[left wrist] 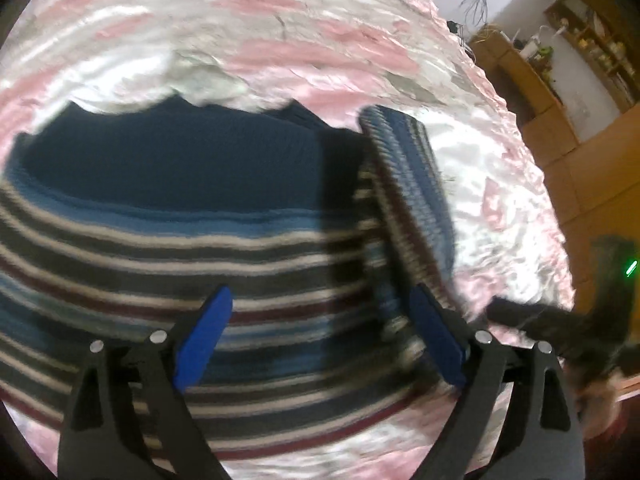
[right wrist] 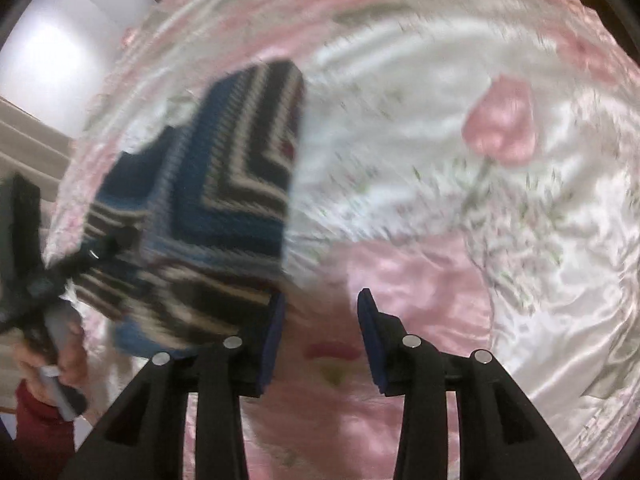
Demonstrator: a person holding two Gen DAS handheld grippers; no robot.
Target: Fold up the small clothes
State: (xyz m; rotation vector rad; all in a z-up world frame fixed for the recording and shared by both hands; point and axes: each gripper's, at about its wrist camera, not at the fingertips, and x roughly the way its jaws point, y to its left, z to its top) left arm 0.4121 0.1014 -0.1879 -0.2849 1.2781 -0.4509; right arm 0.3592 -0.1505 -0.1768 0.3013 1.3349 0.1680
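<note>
We see a small striped knit sweater [left wrist: 168, 256] spread on a bed covered by a shiny pink and white floral bedspread [left wrist: 280, 40]. Its upper part is plain dark blue, and the lower part carries bands of blue, grey, white and maroon. One sleeve [left wrist: 404, 200] is turned in along the sweater's right edge, lying as a striped strip beside the body.

Our left gripper [left wrist: 320, 344] hangs directly over the striped lower body, its blue-padded fingers [left wrist: 204, 340] spread wide with nothing between them. One pad sits over the middle stripes, the other next to the folded sleeve's lower end.

Our right gripper [right wrist: 320, 340] is off to the side of the garment. Its fingers [right wrist: 372, 340] are parted with only pink bedspread [right wrist: 440, 280] showing in the gap, and they grip nothing. In this view the sweater [right wrist: 208, 208] lies ahead and to the left of the fingers, its near edge close to the left pad; blur keeps us from telling whether they touch.

At the left edge of the right wrist view, a hand [right wrist: 64, 356] in a red sleeve holds the other gripper's handle. Wooden shelves [left wrist: 580, 40] stand beyond the bed.
</note>
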